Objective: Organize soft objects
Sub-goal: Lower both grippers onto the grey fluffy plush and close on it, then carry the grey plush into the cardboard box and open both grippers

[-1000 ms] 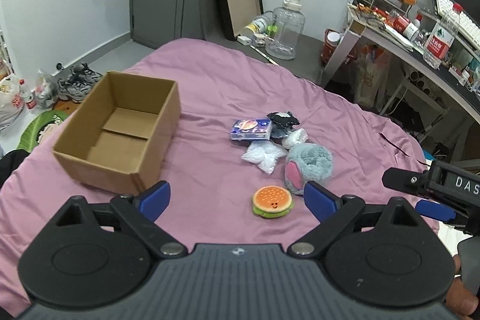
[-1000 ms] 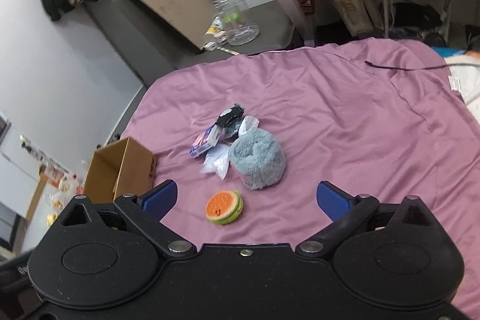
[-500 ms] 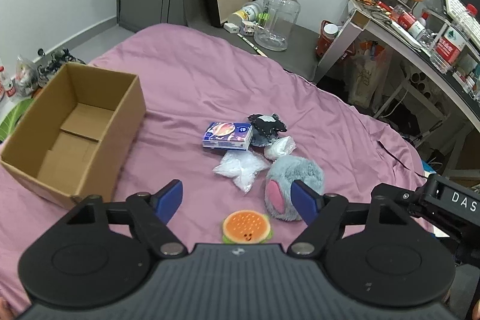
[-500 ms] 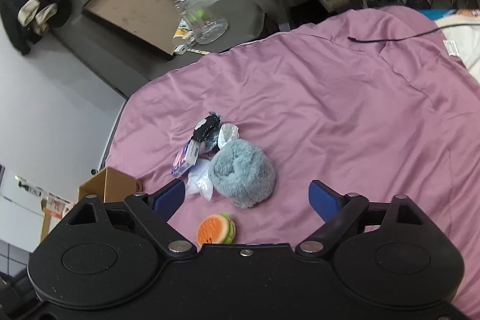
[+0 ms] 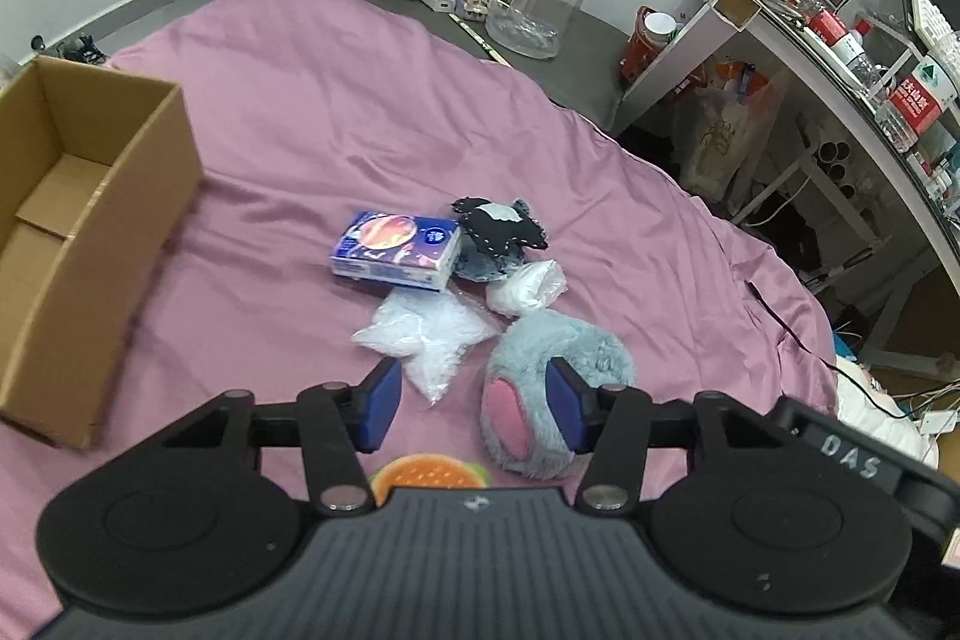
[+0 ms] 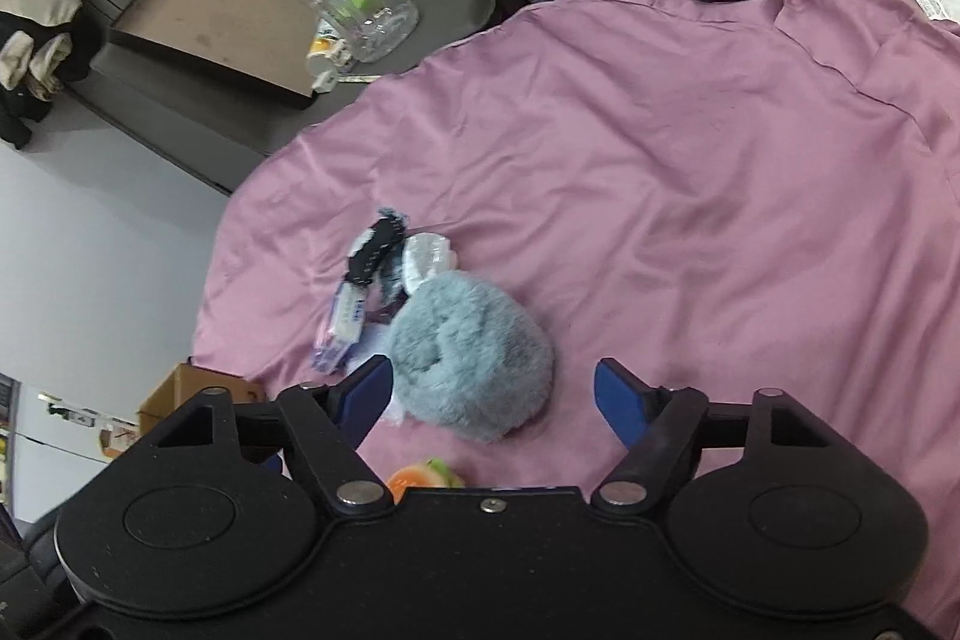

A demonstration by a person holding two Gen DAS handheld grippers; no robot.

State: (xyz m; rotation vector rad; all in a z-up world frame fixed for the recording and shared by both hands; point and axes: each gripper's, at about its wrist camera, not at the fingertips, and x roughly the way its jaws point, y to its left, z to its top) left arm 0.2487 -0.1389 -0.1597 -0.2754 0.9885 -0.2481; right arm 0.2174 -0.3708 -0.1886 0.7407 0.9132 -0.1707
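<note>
A bed (image 5: 372, 112) covered with a purple sheet carries the soft objects; a cluttered bench (image 5: 840, 58) stands along its right side. An open cardboard box (image 5: 90, 220) sits on the sheet at the left, well apart from the objects. Clustered mid-bed: a tissue pack (image 5: 397, 250), a black fabric piece (image 5: 501, 226) touching it, two clear plastic bags (image 5: 423, 334), and a grey-blue plush (image 5: 558, 364) with a pink patch. A burger-shaped toy (image 5: 427, 471) lies nearest, partly hidden by the gripper body.

The left gripper (image 5: 474, 403) is released, its jaws spread above the burger toy, grasping nothing. The right gripper (image 6: 495, 394) is likewise released, its jaws spread either side of the plush (image 6: 474, 358) without touching it.
</note>
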